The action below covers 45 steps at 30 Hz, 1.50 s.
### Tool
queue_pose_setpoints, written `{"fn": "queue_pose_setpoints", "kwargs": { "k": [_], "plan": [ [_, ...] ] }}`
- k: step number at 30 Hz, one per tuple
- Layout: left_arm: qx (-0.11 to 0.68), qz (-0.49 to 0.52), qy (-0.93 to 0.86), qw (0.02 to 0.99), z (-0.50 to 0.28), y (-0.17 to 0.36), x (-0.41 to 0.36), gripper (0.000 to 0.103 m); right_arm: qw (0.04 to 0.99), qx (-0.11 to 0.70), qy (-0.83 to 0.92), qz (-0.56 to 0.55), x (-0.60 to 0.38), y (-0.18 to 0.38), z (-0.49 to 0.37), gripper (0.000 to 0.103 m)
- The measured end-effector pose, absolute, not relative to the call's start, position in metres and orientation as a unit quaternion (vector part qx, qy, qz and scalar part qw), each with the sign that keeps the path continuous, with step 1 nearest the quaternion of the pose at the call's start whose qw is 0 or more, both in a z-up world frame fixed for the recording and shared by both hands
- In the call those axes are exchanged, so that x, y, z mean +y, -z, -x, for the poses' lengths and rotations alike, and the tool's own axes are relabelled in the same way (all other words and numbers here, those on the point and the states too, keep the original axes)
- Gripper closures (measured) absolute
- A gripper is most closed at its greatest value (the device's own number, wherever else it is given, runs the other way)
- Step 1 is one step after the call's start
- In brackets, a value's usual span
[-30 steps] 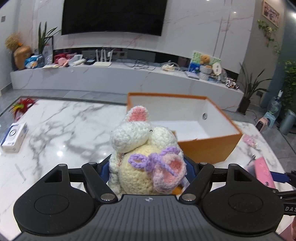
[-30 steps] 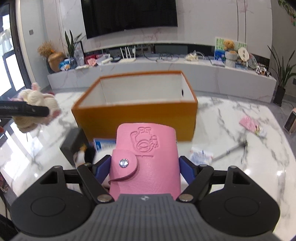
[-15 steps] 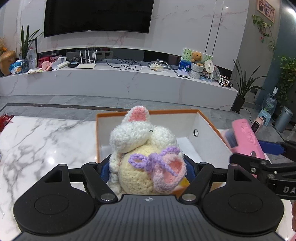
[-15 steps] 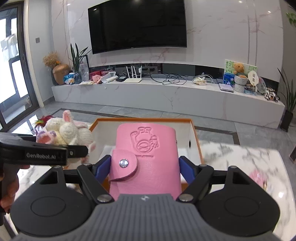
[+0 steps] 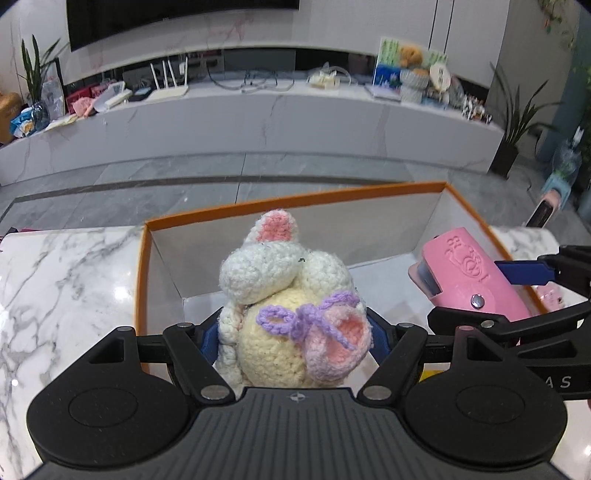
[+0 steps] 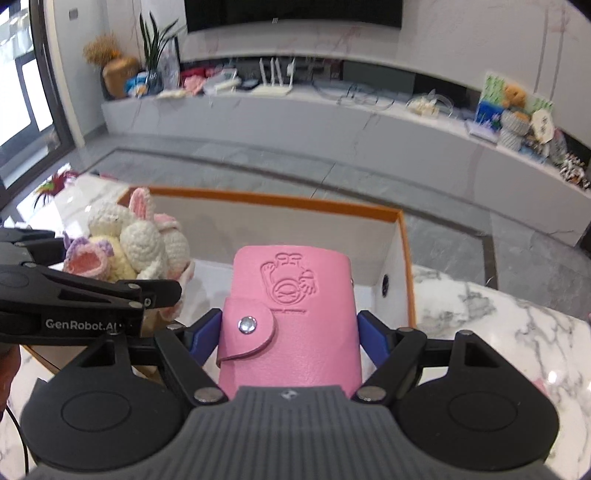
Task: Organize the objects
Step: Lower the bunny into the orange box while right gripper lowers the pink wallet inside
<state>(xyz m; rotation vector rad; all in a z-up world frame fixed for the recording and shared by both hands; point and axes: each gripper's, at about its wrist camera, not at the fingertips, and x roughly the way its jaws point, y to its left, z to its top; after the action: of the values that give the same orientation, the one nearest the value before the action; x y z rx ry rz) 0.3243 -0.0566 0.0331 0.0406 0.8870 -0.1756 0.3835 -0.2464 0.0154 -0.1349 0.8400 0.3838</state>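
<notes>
Crocheted in cream, white and pink yarn, a toy rabbit sits clamped between the jaws of the left gripper, its lilac bow facing the camera and one pink-lined ear pointing up. The blue pads press its flanks on both sides, so the jaws stand at a middling width, shut on the soft body. Rabbit and gripper are held over the near left part of an open orange box with white inner walls, which stands on a marble counter.

To the right, the right gripper holds a pink leather card holder, its snap flap at lower left and an embossed figure on its face. The blue fingers grip its two long edges, with the holder upright and centred between them, its lower end hidden behind the gripper body. The holder hangs over the box's open interior, toward the right wall, where a round hole shows.

From the right wrist view, the rabbit appears at the box's left edge, close beside the card holder but apart from it. Behind stretches a long white media shelf below a dark television.
</notes>
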Motion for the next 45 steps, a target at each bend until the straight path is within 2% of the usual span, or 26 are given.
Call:
{"fn": "queue_pose_setpoints", "kwargs": {
  "k": [14,45],
  "plan": [
    [0.503,-0.041,0.069,0.860,-0.351,-0.012,-0.052,0.017,0.849,0.483,-0.185,0.108,-0.227,0.015,-0.426,0.024],
    [0.515,-0.121,0.048,0.847,-0.366,0.002,-0.068,0.016,0.810,0.500,-0.180,0.248,-0.188,0.037,-0.424,0.024]
  ]
}}
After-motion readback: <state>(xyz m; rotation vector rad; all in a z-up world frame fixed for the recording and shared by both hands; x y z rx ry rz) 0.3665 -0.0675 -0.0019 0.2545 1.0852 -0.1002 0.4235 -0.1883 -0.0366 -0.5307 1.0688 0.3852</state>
